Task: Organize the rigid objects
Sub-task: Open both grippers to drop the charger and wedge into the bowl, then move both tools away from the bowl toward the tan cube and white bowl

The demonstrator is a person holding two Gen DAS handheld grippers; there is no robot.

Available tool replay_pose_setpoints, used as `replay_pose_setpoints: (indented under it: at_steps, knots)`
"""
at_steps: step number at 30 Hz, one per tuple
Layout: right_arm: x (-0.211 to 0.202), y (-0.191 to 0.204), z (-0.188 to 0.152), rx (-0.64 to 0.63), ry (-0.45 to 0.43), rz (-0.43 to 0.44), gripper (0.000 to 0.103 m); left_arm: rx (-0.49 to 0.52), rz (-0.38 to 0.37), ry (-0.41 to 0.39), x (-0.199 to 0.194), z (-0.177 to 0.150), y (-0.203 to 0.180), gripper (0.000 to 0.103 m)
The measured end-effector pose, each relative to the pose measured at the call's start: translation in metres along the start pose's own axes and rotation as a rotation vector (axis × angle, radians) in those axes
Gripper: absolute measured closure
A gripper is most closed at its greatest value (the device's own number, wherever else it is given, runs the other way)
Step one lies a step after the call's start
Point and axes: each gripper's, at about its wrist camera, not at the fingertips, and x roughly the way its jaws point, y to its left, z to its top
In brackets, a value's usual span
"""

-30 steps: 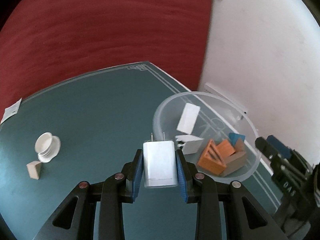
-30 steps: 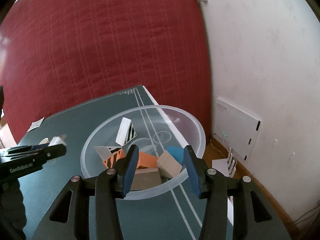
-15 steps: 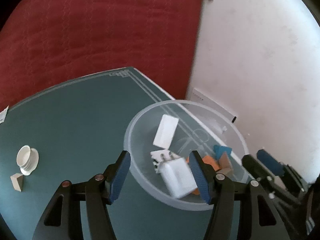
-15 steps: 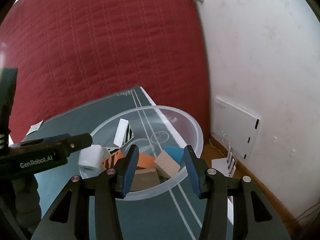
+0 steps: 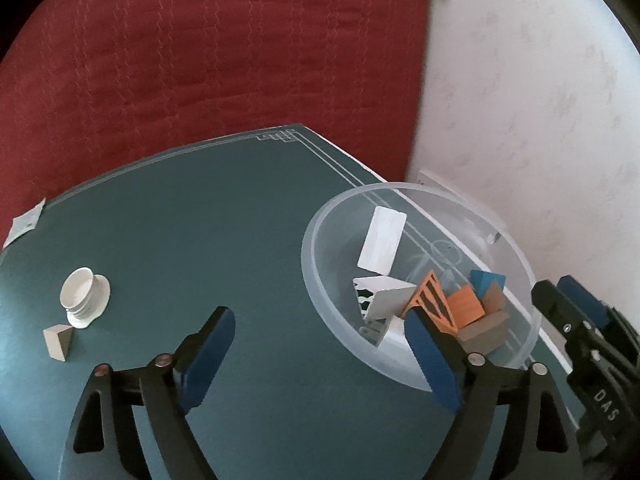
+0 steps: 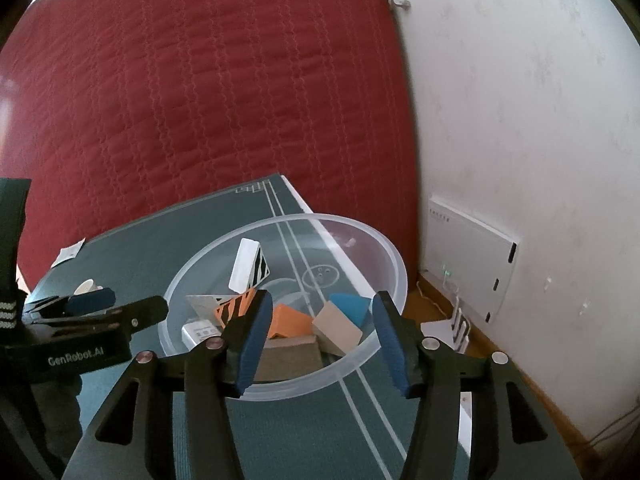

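Observation:
A clear plastic bowl (image 5: 320, 280) (image 6: 396, 280) stands at the right edge of the green table. It holds white, orange, blue and wooden blocks. A white plug charger (image 6: 198, 332) (image 5: 394, 330) lies in it near the front wall. My left gripper (image 5: 320, 352) is open and empty, above the table just left of the bowl. My right gripper (image 6: 320, 336) is open and empty, at the bowl's near rim. A wooden block (image 5: 58, 342) and a small white cup-shaped piece (image 5: 84, 296) sit on the table at the left.
A white paper slip (image 5: 26, 224) lies at the table's far left edge. A red quilted panel (image 5: 200, 60) stands behind the table. A white wall (image 6: 520, 120) with a white router box (image 6: 468, 268) is to the right, past the table edge.
My left gripper carried the white charger over the bowl, opened and dropped it in. It has since swung back to the left. The right gripper has barely moved.

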Motion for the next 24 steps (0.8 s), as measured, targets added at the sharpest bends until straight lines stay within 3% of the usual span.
replay_pose_setpoints:
  at_steps: [19,24]
  knots:
    - [-0.004,0.013,-0.001,-0.067,-0.020,-0.020,0.047,-0.074,0.156,-0.010,-0.006,-0.015,0.047,0.010]
    - [-0.004,0.017,-0.002,-0.088,-0.022,-0.023,0.042,-0.099,0.191,-0.017,-0.011,-0.016,0.062,0.010]
